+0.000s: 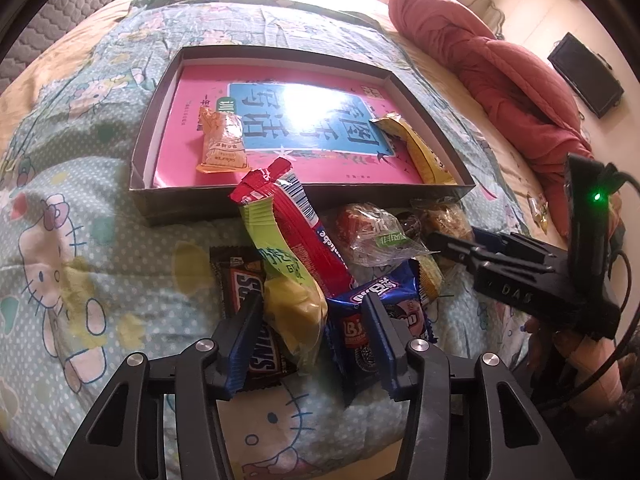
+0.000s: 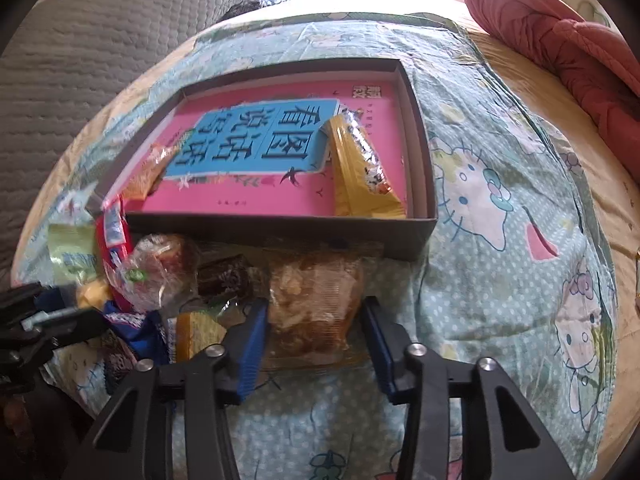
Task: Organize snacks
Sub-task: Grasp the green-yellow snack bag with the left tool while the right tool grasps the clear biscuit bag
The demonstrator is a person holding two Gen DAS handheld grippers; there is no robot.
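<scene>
The left gripper (image 1: 310,320) stands wide apart over a yellow-green pouch (image 1: 294,304), its fingers flanked by a Snickers bar (image 1: 256,320) and a blue cookie pack (image 1: 372,312). The right gripper (image 2: 314,322) is also wide, straddling a clear-wrapped brown pastry (image 2: 316,300) without visibly pinching it. The snack pile, with a red packet (image 1: 296,232) on top, crowds the near wall of the shallow box (image 1: 280,196) on the Hello Kitty quilt (image 1: 80,240). Inside, on a pink book (image 1: 328,120), lie an orange packet (image 1: 222,140) near the left and a yellow packet (image 2: 360,172) at the right wall. Labels are blurred.
</scene>
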